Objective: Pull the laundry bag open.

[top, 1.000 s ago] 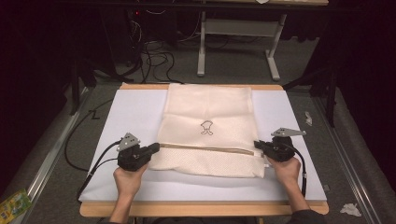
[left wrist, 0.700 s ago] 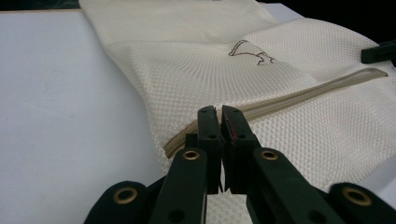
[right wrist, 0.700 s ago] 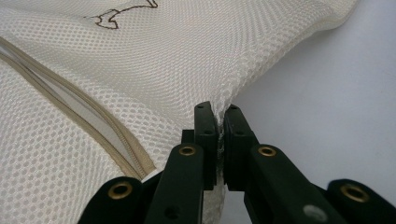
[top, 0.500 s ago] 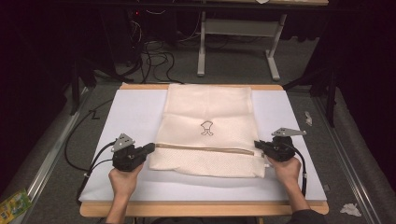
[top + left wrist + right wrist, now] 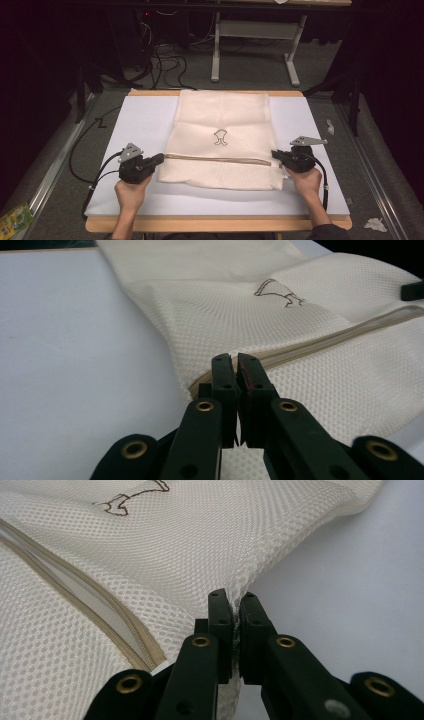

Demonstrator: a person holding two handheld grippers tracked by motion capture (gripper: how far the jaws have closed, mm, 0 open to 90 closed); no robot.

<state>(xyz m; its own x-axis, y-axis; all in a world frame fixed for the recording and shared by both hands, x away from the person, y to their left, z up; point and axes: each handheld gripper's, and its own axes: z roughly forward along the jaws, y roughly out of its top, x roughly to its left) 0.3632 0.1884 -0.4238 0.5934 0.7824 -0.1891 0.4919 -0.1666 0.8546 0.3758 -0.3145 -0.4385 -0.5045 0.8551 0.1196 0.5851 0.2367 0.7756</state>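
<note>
mesh bag (image 5: pixel 222 140): 1 | zipper (image 5: pixel 217 159): 1 | grippers: 2 | table (image 5: pixel 150 220): 1

No words, numbers or brand names can be read anywhere. The one sign is a small dark outline figure stitched on the cream mesh bag (image 5: pixel 222 140), near the middle of its upper panel and just above the zip; the emblem (image 5: pixel 220 137) has no letters beside it. It also appears in the left gripper view (image 5: pixel 277 292) and the right gripper view (image 5: pixel 131 498), without legible text.
</note>
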